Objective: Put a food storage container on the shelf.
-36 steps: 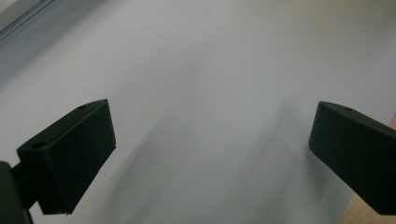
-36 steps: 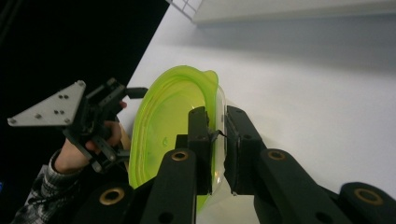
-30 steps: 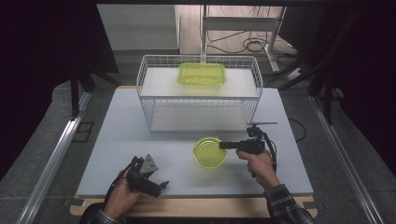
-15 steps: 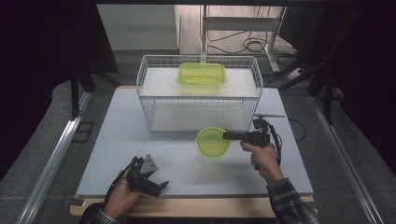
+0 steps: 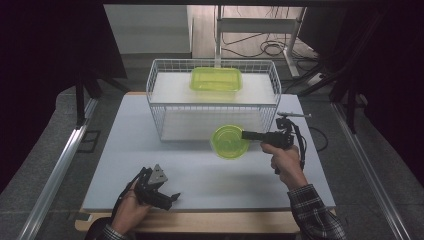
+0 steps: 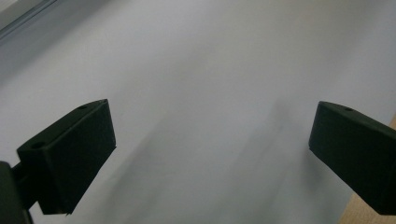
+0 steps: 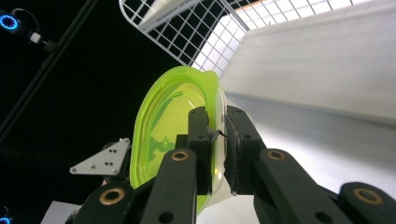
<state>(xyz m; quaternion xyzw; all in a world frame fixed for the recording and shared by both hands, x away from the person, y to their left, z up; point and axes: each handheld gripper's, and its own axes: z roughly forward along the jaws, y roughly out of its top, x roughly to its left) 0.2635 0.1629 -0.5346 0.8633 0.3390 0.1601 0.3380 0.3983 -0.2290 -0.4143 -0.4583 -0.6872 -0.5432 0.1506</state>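
a dark room surrounds a pale grey table point(image 5: 150, 130), with cables on the floor behind it and a metal rail along the left side. a white wire basket point(image 5: 212, 97) stands at the far middle of the table, and a green rectangular container point(image 5: 216, 80) rests on a white shelf inside it

the right gripper point(image 5: 250, 135) has its jaws clamped on the rim of a round green bowl point(image 5: 229, 142), which hangs just in front of the basket's near wall, off the table surface. in the right gripper view the bowl point(image 7: 173, 130) is tipped on edge, one jaw inside the wall and the other outside, pads pressed together on the thin plastic. the left gripper point(image 5: 167, 199) sits low near the table's front edge with its jaws spread wide and nothing between them; its own view shows bare table point(image 6: 210, 93) between the two black fingers point(image 6: 74, 149)

the bowl looks like thin see-through plastic: light, somewhat bendy, smooth and probably slippery. a pinch on the rim is a sensible place to hold it, though the wall may flex and the bowl may swing around the grip, so a firm but not crushing hold seems best. it is unlikely to break

no brand, label or readable writing shows on the bowl, the container or the basket
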